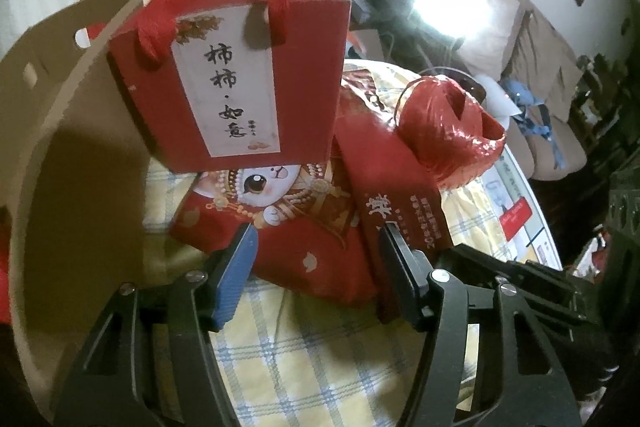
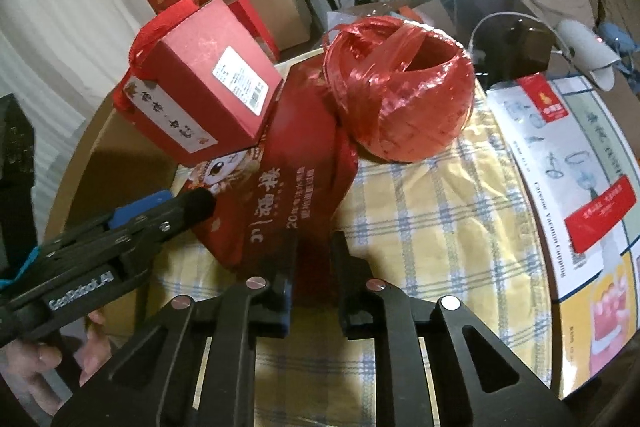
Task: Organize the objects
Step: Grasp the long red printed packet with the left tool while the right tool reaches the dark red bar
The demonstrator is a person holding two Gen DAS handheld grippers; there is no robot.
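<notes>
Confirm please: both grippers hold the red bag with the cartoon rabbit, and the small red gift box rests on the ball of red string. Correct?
Not quite. The small red gift box leans on the red bag; the ball of red string sits apart from it, as the right wrist view shows.

Gift bag, box and twine ball crowded together on my cloth.

The flat bag (image 2: pixel 296 183) lies on the cloth (image 2: pixel 432 227); the box (image 2: pixel 200 87) rests on the bag's upper-left part, the twine ball (image 2: pixel 400 91) sits upper right, touching the bag, with a printed carton (image 2: pixel 572 163) along the frame's right edge.
</notes>
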